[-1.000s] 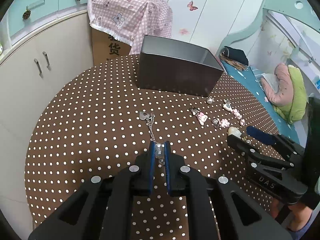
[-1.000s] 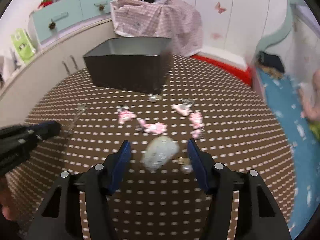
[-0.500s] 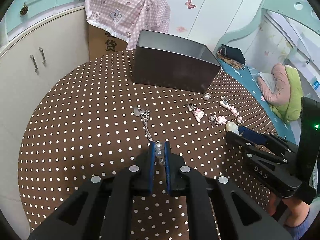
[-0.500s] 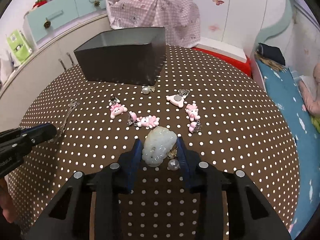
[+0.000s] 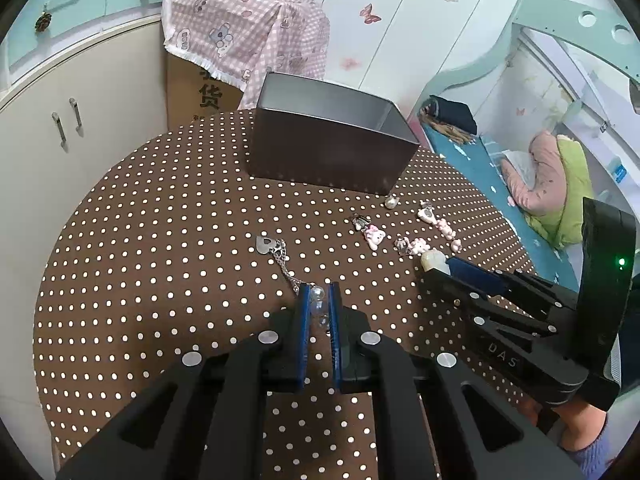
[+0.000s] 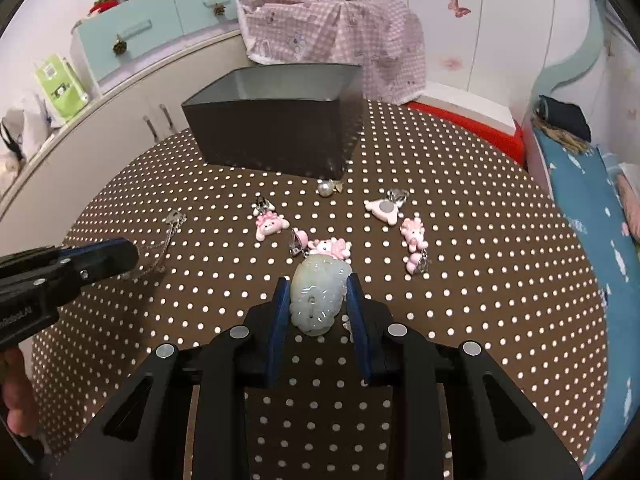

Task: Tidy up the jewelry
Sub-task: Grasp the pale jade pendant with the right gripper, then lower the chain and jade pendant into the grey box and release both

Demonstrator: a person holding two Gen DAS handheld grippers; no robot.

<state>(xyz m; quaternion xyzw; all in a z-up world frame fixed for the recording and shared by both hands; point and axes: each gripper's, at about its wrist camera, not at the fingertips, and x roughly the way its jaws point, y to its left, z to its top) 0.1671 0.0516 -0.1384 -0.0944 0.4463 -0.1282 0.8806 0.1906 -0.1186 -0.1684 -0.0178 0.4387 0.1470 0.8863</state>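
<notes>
My left gripper (image 5: 319, 304) is shut on the clear beads at the near end of a silver chain (image 5: 286, 268). The chain's heart pendant (image 5: 267, 243) lies on the dotted tablecloth. My right gripper (image 6: 318, 286) has its jaws closing on a pale green jade pendant (image 6: 318, 296); both blue pads touch its sides. From the left wrist the jade pendant (image 5: 432, 259) shows at the right gripper's tip. Several pink animal charms (image 6: 270, 226) and a pearl (image 6: 325, 189) lie between the grippers and the dark open box (image 6: 272, 132).
The round table (image 5: 140, 240) has a brown white-dotted cloth. The dark box (image 5: 328, 152) stands at its far side. Beyond are cream cabinets (image 5: 60, 120), a carton under a pink checked cloth (image 5: 240, 44), and a bed (image 5: 552, 192) on the right.
The right jaws have narrowed from well apart to touching the jade pendant's sides. The left gripper has stayed shut on the chain's beads in the same spot.
</notes>
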